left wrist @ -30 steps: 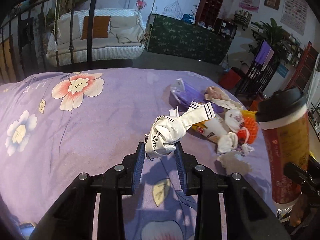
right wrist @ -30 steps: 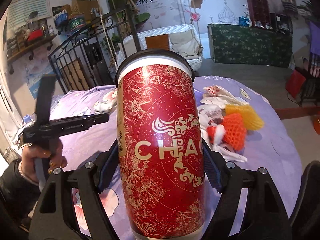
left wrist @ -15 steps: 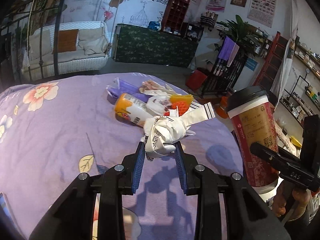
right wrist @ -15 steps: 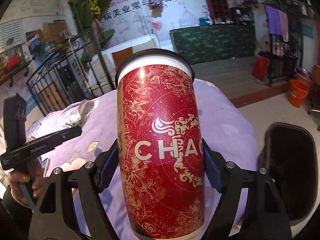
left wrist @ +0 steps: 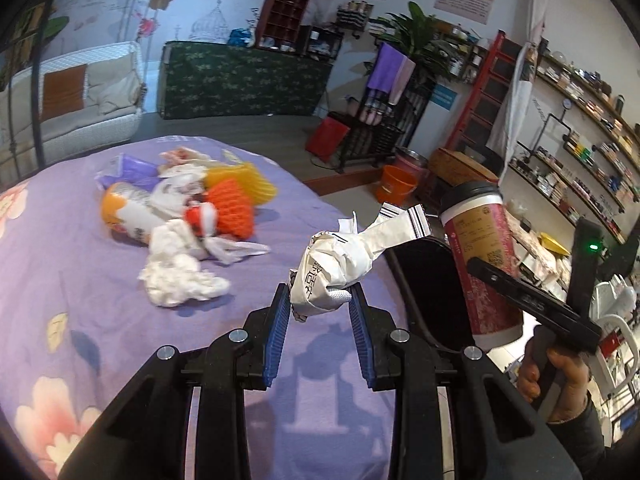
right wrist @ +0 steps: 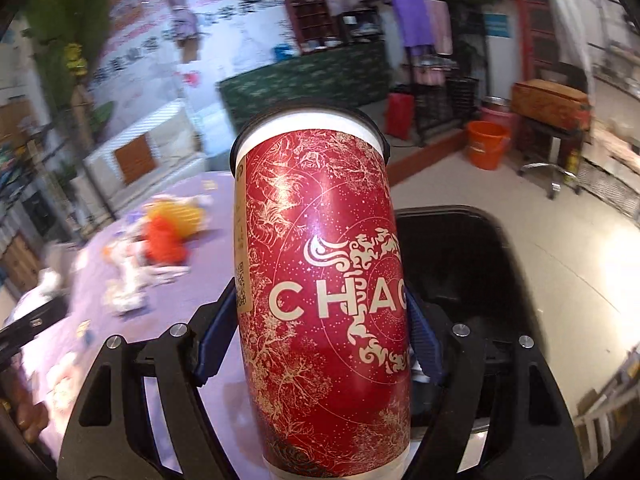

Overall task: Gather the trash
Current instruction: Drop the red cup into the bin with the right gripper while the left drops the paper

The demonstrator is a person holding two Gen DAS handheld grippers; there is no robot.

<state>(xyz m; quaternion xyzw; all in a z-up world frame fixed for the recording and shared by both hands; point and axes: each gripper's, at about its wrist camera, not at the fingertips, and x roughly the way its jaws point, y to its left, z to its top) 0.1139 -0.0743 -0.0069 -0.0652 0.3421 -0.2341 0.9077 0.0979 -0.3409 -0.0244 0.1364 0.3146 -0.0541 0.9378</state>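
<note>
Taking the black bin [left wrist: 424, 280] as the landmark: well left of it, on the purple floral cloth [left wrist: 80, 280], sits the remaining trash pile [left wrist: 188, 220], roughly seven or eight bits, hard to count. Just left of the bin's rim, the left gripper [left wrist: 318, 300] is pinched tight on one crumpled paper wrapper [left wrist: 340, 260], probably lined up for a drop. Right over the bin, the right gripper [right wrist: 320, 336] is clamped around one red cup [right wrist: 324, 288], upright-ish, likely going in first.
</note>
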